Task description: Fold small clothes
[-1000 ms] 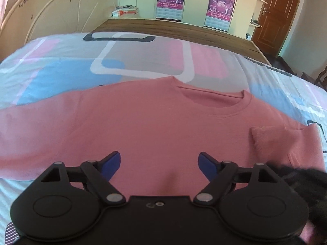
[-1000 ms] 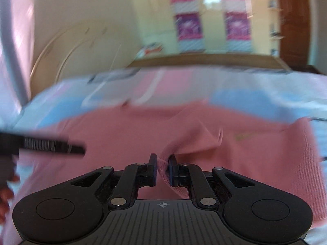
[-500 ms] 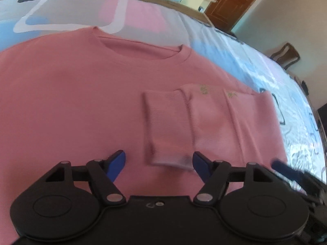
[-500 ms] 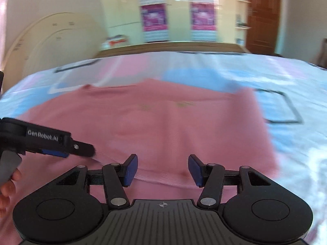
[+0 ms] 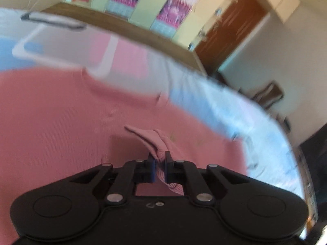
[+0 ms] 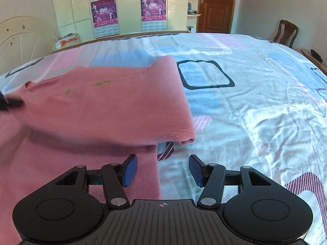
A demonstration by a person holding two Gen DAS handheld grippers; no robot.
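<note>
A pink long-sleeved sweater (image 5: 61,122) lies flat on the bed, neckline toward the far side. Its right sleeve is folded across the body. My left gripper (image 5: 159,168) is shut on the ribbed cuff (image 5: 155,143) of that sleeve and holds it raised off the body. In the right wrist view the folded sleeve (image 6: 114,106) lies over the sweater's side, and my right gripper (image 6: 162,170) is open and empty just above the sweater's lower right corner (image 6: 143,163). The tip of the left gripper shows at the left edge (image 6: 10,102).
The bed sheet (image 6: 255,102) with pink, blue and white blocks spreads to the right. A wooden bed frame edge (image 5: 143,38), a wardrobe with posters (image 6: 126,10), a brown door (image 6: 216,4) and a chair (image 6: 286,32) stand beyond the bed.
My left gripper has shut on the sleeve cuff and lifted it. My right gripper has moved right to the sweater's lower corner and opened wider.
</note>
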